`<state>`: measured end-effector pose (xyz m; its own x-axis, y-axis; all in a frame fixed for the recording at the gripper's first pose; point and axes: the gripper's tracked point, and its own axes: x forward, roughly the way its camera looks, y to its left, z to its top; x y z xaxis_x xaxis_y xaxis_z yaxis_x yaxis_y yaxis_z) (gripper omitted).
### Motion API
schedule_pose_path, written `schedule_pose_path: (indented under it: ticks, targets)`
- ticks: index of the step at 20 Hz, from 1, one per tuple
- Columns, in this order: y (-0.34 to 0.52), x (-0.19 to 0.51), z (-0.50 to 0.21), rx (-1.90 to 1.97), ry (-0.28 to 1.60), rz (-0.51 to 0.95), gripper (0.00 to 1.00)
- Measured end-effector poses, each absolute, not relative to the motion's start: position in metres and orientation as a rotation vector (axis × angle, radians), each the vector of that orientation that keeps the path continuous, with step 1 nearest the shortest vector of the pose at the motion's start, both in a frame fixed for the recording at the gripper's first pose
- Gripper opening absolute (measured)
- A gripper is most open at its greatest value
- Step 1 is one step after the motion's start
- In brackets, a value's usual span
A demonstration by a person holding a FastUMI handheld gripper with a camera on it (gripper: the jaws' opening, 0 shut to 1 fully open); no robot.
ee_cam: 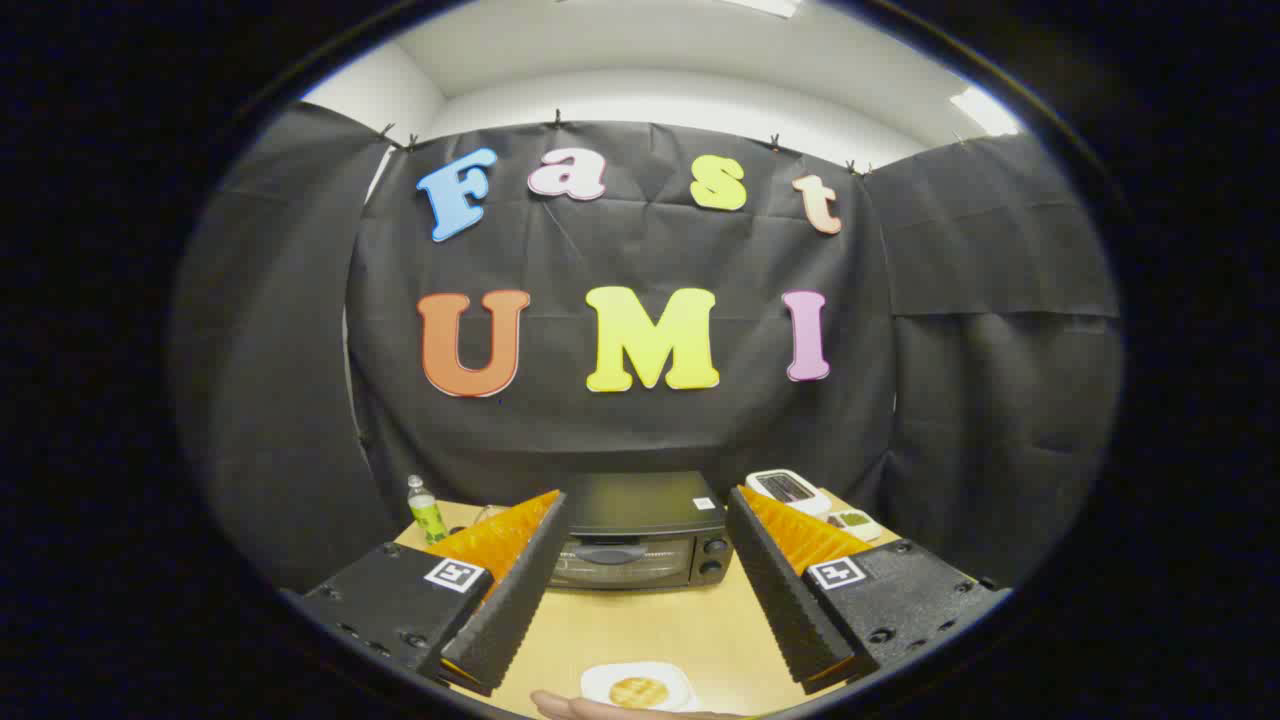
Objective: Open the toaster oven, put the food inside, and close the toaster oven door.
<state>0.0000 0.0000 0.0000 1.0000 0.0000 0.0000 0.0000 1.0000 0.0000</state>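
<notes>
A black toaster oven (640, 530) stands at the back of the wooden table (660, 625), its glass door shut and its handle (610, 551) across the top of the door. My gripper (645, 512) is open, held above the table with nothing between its fingers; the oven shows in the gap beyond them. Below and nearer than the fingertips, a small white plate (600, 682) carries a round golden pastry (638, 691). A person's hand (570, 708) touches the near side of the plate.
A small bottle with a green label (426, 510) stands left of the oven. A white device (788, 489) and a small white-and-green box (853, 521) sit to the oven's right. Black cloth walls close in the table at the back and sides.
</notes>
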Motion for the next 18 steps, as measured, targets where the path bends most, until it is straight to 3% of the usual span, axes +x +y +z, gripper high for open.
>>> schedule_pose_path:
  ticks: [18]
  targets:
    - [-0.005, 0.006, -0.003, -0.02, -0.03, -0.003, 1.0]
